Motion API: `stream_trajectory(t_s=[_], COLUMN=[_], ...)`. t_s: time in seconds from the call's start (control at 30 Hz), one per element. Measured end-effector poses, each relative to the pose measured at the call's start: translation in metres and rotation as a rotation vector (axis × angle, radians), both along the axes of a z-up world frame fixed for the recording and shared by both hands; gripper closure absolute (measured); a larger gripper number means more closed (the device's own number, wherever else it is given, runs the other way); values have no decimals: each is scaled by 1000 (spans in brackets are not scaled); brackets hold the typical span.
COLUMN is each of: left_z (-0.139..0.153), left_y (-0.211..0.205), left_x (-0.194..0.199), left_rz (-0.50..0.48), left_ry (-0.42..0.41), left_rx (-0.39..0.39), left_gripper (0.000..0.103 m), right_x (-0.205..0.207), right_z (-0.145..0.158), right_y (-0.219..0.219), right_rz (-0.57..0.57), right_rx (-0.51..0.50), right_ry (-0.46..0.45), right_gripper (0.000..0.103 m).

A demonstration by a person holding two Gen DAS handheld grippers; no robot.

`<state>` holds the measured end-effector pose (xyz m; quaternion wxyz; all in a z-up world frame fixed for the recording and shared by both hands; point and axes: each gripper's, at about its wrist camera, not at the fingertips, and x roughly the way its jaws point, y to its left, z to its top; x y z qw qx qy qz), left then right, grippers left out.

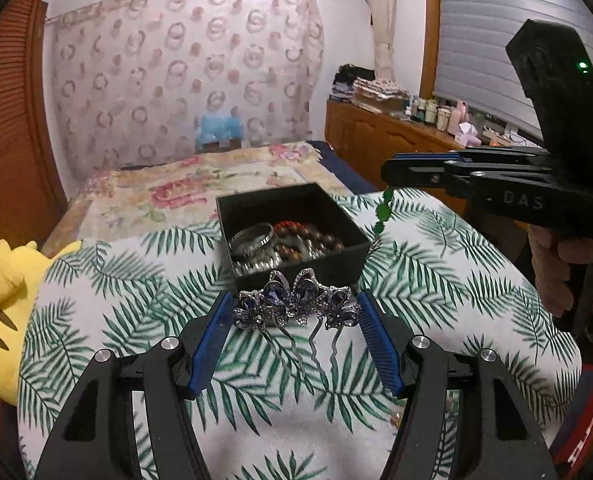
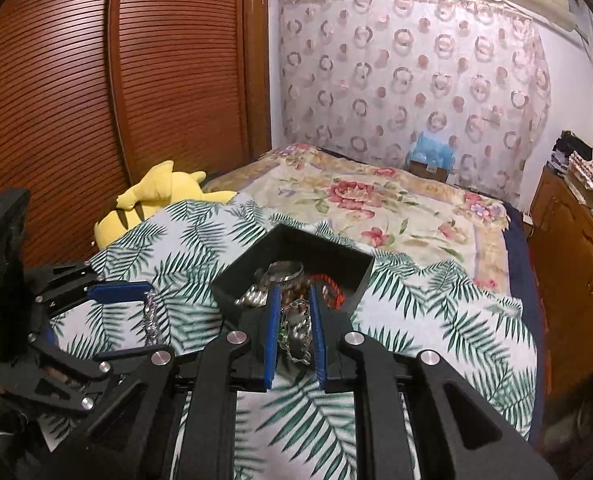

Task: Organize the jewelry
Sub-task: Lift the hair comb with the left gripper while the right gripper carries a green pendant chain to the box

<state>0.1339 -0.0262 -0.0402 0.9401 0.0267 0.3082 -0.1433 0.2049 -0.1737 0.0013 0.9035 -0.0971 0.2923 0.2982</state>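
Observation:
A black open box (image 1: 320, 254) sits on the palm-leaf cloth (image 1: 108, 312) and holds a silver bangle (image 1: 252, 240) and brown and red bead bracelets (image 1: 312, 236). My left gripper (image 1: 294, 308) is shut on a silver hair comb with purple crystal butterflies (image 1: 296, 300), just in front of the box. My right gripper (image 2: 294, 312) is shut on a silver chain with green beads (image 2: 296, 328) near the box (image 2: 252, 264). In the left wrist view the right gripper (image 1: 388, 170) hangs right of the box with a green bead string (image 1: 382, 212) dangling.
A yellow plush toy (image 1: 4, 296) lies at the cloth's left edge. A floral bedspread (image 1: 184, 188) stretches behind the box. A wooden dresser (image 1: 384, 136) with bottles stands at the right, a slatted wooden wardrobe (image 2: 116, 80) at the left.

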Motion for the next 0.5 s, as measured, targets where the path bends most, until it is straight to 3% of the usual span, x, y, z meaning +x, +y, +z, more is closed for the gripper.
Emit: stream_trajectory(t_s=[0.5], left_z=[32], left_y=[4], left_x=[32], left_rz=[31], left_ry=[-50], left_rx=[35], left_gripper=[42], right_x=[56], right_z=[2], right_y=[17], right_rz=[-36], right_rx=[50], right_ry=[66], right_gripper=[86])
